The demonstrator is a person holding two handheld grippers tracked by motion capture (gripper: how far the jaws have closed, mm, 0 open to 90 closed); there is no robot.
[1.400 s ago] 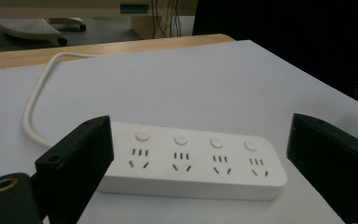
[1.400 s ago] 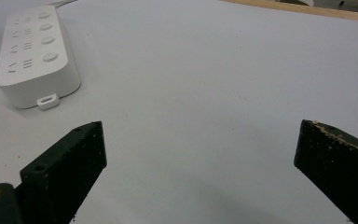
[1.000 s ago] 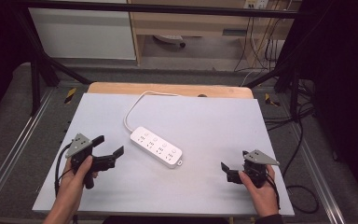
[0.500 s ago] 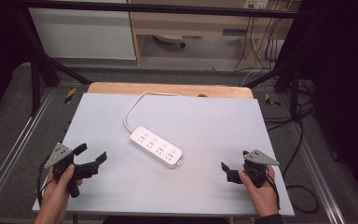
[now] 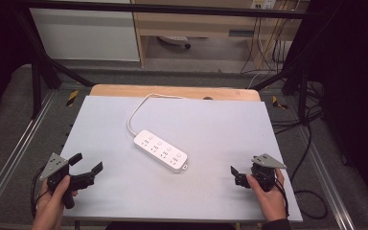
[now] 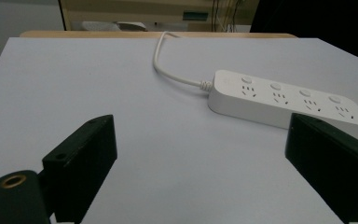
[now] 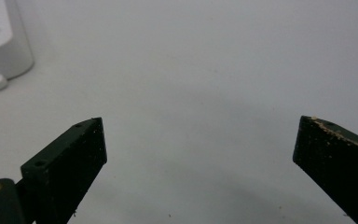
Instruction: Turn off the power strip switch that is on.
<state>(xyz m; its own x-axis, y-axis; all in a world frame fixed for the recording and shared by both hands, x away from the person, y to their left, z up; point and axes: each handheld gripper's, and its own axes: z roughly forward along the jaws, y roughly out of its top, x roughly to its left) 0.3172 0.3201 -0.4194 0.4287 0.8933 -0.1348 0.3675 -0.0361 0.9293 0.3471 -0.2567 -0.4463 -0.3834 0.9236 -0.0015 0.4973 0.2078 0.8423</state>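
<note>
Left hand [image 5: 52, 203] sits at the near left corner of the table [image 5: 211, 124], forearm coming in from the bottom edge, fist wrapped round the handle. The left gripper [image 5: 86, 164] points toward the table's middle, jaws spread wide with nothing between them; its grey three-cornered plate [image 5: 53, 163] faces up.

Right hand [image 5: 267, 191] sits at the near right corner, palm over the handle. The right gripper [image 5: 234, 173] points left across the table, low over the surface. In the right gripper view its jaws stand wide apart and empty.

White power strip [image 5: 160, 150] lies flat near the table's middle, set diagonally, between the two grippers and well apart from both. Its white cord [image 5: 136, 108] loops from the far end toward the table's back edge.
</note>
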